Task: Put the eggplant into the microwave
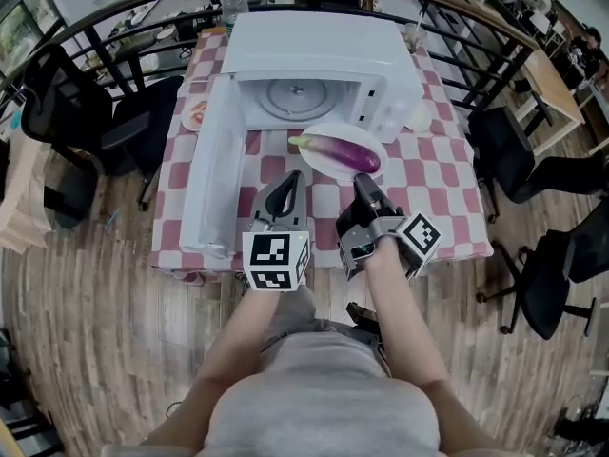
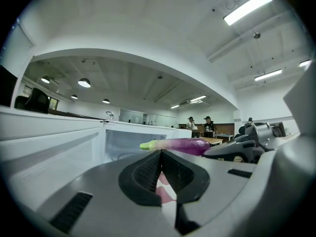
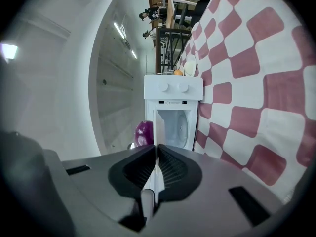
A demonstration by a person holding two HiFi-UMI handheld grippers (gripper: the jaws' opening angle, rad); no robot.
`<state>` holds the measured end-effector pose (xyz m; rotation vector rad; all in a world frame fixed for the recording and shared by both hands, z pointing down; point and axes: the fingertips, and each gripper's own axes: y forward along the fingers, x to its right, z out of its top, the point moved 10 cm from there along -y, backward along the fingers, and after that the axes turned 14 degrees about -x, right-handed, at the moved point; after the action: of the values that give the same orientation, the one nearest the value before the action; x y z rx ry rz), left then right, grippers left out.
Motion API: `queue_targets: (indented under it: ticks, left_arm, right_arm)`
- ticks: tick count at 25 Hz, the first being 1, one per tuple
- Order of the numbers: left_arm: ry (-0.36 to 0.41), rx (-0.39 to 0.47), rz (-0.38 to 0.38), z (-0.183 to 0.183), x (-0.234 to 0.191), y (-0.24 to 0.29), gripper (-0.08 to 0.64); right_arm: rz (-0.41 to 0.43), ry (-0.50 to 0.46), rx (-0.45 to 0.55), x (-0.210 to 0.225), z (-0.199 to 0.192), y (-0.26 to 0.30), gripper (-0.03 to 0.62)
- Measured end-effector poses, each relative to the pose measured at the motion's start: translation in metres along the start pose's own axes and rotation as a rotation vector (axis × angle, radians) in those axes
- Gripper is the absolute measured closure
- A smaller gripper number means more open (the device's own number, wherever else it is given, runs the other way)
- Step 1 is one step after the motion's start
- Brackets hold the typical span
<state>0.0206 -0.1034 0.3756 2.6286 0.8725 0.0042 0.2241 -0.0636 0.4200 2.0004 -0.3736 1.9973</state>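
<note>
Your right gripper (image 1: 363, 183): jaws nearly together, pinching thin near rim of white plate (image 1: 328, 166). Eggplant (image 1: 344, 150) lies on that plate, just in front of microwave (image 1: 324, 50) opening, green stem end toward microwave's open door (image 1: 211, 165). Your left gripper (image 1: 294, 177): in front of microwave, just beside plate, jaws closed tip to tip, nothing between them. Checked table (image 1: 438, 179) under microwave.

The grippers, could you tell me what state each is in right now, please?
Left gripper: closed, empty.
Right gripper: closed on the plate rim.
</note>
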Motion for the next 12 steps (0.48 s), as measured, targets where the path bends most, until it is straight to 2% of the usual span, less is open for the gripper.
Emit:
queue_targets:
  ticks: [12]
  left_arm:
    - [0.014, -0.002, -0.021, 0.006, -0.028, 0.042, 0.556]
  right_arm:
    - [-0.012, 0.015, -0.011, 0.023, 0.016, 0.054, 0.557]
